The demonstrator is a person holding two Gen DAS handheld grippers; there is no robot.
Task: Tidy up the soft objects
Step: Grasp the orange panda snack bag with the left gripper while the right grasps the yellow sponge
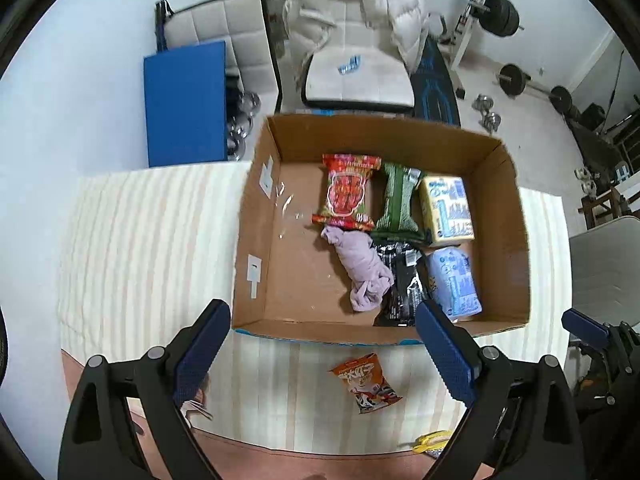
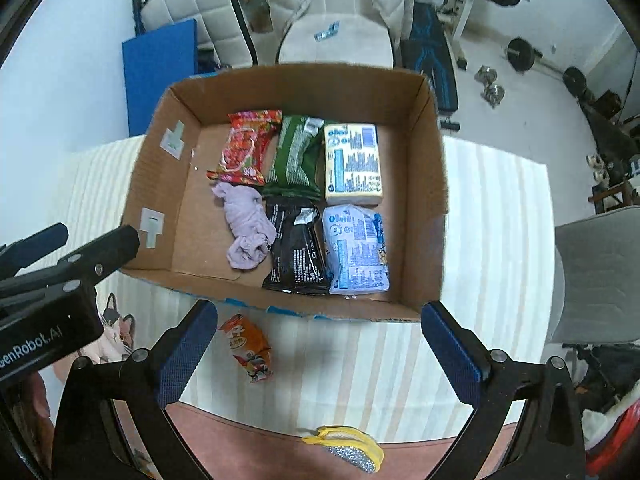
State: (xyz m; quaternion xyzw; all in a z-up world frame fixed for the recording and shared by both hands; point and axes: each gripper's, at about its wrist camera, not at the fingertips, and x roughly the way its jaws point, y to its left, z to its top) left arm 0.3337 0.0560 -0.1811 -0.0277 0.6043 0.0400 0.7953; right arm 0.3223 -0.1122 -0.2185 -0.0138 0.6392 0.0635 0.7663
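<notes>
Both the left gripper [image 1: 322, 344] and right gripper [image 2: 318, 344] stand released, empty, near the cardboard box [image 2: 434, 184]. Next pick is likely the orange snack packet [image 2: 248, 346], just outside the box's near wall: grasp mid-body, lift clear of the wall, place in the box's bare left side.

One cardboard box [image 2: 430, 168] is sitting on the striped counter [image 2: 496, 240], and six soft things are lying inside it. Three of these are snack packets: one red packet [image 2: 246, 148], one green packet [image 2: 296, 156] and one black packet [image 2: 296, 252]. Two are tissue packs: one yellow pack [image 2: 352, 164] and one pale blue pack [image 2: 356, 250]. One is a bundled lilac cloth [image 2: 246, 226]. Two more things are lying outside the box: one orange snack packet [image 2: 248, 346] on the counter, and one yellow and silver scrubber [image 2: 348, 446] at the near edge. That is making four snack packets, two tissue packs, one cloth and one scrubber.
</notes>
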